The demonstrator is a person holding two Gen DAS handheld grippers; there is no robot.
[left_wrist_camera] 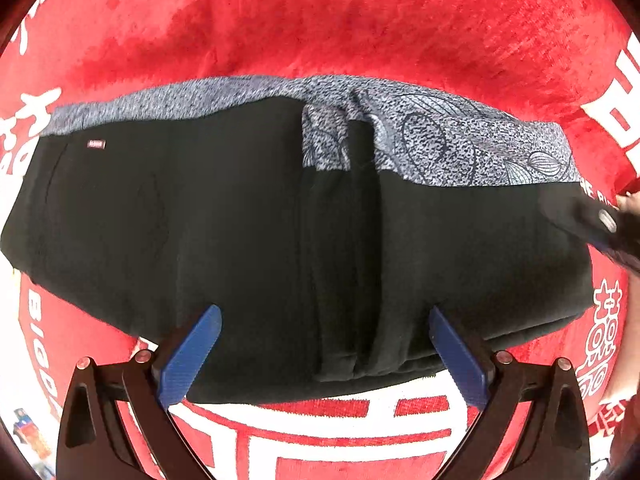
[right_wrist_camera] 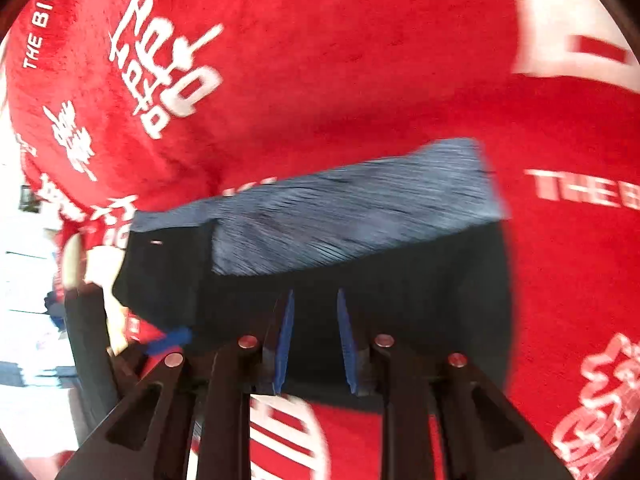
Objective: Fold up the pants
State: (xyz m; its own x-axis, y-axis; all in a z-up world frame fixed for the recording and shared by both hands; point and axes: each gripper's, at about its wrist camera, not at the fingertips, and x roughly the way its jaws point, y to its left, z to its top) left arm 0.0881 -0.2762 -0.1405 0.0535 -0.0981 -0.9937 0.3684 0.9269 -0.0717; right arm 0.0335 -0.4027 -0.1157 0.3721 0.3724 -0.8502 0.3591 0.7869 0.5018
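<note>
The black pants lie folded into a wide block on the red blanket, with a grey-blue patterned band along the far edge. My left gripper hovers over the near edge, pointing straight down and wide open, with nothing between its blue pads. A dark finger of my right gripper shows at the pants' right end. In the blurred right wrist view, my right gripper hangs over the black pants with its blue pads a narrow gap apart. No cloth is bunched between them.
The red plush blanket with white lettering covers the whole surface around the pants. A person's hand shows at the right edge. In the right wrist view the left gripper's blue pad shows at the pants' left end, and bright floor lies beyond the red blanket.
</note>
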